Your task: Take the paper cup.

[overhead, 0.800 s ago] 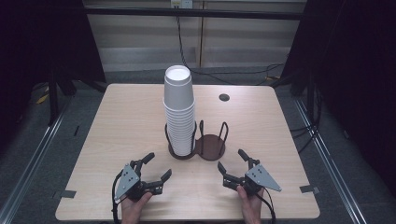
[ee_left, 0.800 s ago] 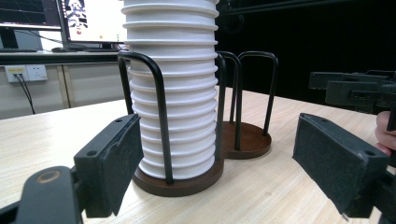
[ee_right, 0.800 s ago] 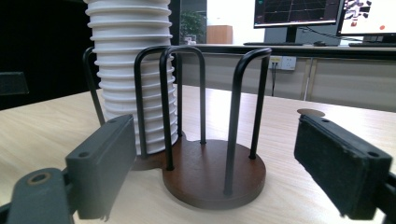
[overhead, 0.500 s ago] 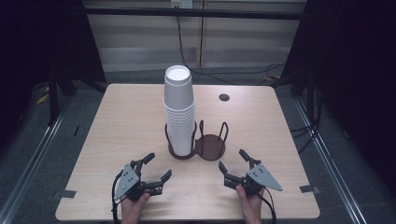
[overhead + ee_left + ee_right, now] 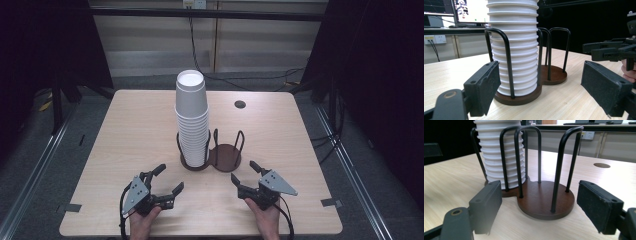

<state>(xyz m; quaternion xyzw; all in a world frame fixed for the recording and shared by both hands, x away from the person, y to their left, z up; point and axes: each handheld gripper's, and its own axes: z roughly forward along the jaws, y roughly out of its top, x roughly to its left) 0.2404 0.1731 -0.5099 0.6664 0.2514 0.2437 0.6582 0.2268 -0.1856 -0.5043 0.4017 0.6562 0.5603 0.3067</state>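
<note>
Progress: nothing moved yet | cups (image 5: pixel 192 120) all stacked in holder's (image 5: pixel 210 159) left ring, right ring bare | your left tool (image 5: pixel 166 181) and right tool (image 5: pixel 246 174) both gape empty, low over tabletop (image 5: pixel 125 130) | every cup left for you.

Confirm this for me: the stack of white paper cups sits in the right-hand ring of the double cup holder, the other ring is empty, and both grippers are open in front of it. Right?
Not quite. The stack of white paper cups sits in the left-hand ring of the double cup holder, as the high view shows. The right-hand ring is empty, and the left gripper and right gripper are open in front of it.
</note>
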